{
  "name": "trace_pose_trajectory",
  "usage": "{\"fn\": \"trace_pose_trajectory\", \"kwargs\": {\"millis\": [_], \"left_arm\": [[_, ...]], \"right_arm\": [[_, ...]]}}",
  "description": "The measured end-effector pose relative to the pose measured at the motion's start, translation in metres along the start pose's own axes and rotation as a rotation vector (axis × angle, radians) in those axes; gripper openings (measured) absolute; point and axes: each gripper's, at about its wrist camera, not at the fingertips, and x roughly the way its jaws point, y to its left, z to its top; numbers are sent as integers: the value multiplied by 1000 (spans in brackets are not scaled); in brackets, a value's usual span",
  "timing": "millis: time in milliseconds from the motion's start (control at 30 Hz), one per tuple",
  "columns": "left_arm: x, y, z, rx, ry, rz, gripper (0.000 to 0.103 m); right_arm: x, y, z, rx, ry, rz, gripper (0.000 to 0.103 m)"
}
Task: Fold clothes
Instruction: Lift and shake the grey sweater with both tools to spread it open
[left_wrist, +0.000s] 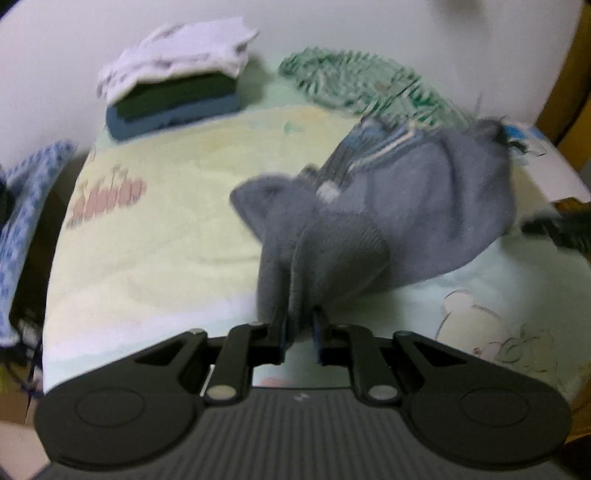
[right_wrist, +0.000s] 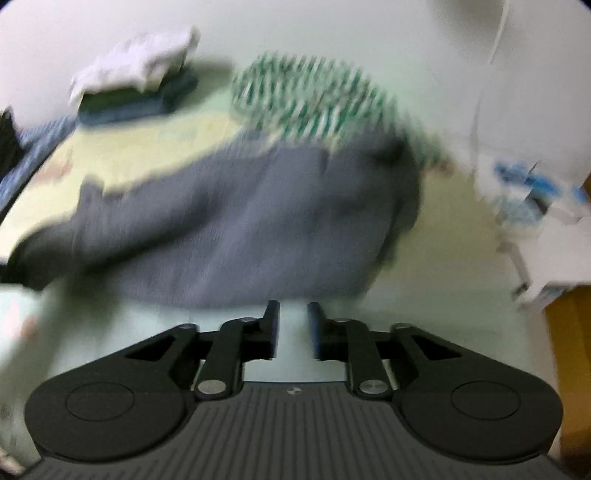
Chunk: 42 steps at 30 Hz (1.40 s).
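A white wall (left_wrist: 332, 26) backs a surface spread with a pale yellow and mint cloth (left_wrist: 155, 229) printed with pastel cartoon figures; whether it is a bed or a desk cannot be told. Both views are smeared by motion blur, the right wrist one more so.

In the left wrist view, the grey garment (left_wrist: 424, 221) lies bunched from the centre out toward 2 o'clock, with a striped blue-and-white lining or inner part showing near its upper edge. A gathered fold of it runs down to the left gripper (left_wrist: 300, 325), whose fingers (left_wrist: 275, 325) stand narrow with the fabric pinched between them. At 11 o'clock sits a stack of folded clothes (left_wrist: 173, 99): a blue piece at the bottom, a dark green one above it, a white patterned one on top. At 1 o'clock, just beyond the grey garment, lies a crumpled green-and-white patterned garment (left_wrist: 351, 81). A blue-and-white checked cloth (left_wrist: 26, 221) hangs at 9 o'clock, off the edge of the surface. White paper with blue print (left_wrist: 543, 158) lies at 3 o'clock.

In the right wrist view the grey garment (right_wrist: 240, 229) fills the centre, stretched toward 9 o'clock. The right gripper (right_wrist: 293, 321) sits at its near edge; its fingers (right_wrist: 271, 321) stand a narrow way apart with only the mint cloth visible in the gap and no fabric between them.
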Motion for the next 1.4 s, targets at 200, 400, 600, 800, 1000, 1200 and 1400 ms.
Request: {"fn": "trace_pose_trajectory", "kwargs": {"millis": [200, 400, 600, 800, 1000, 1200, 1400], "left_arm": [[-7, -7, 3, 118, -82, -31, 80], [32, -12, 12, 93, -2, -156, 96], [66, -23, 1, 114, 113, -137, 17], [20, -5, 5, 71, 19, -166, 8], [-30, 24, -21, 56, 13, -206, 7], [-21, 21, -65, 118, 165, -206, 10], [-48, 9, -66, 165, 68, -188, 58]], "right_arm": [[30, 28, 51, -74, -168, -91, 82], [101, 27, 64, -67, -12, -150, 47], [69, 22, 64, 14, -61, -123, 10], [-3, 25, 38, 71, -115, -42, 7], [-39, 26, -12, 71, -29, 7, 7], [-37, 26, -60, 29, 148, -14, 19], [-62, 17, -50, 44, -17, -37, 62]]}}
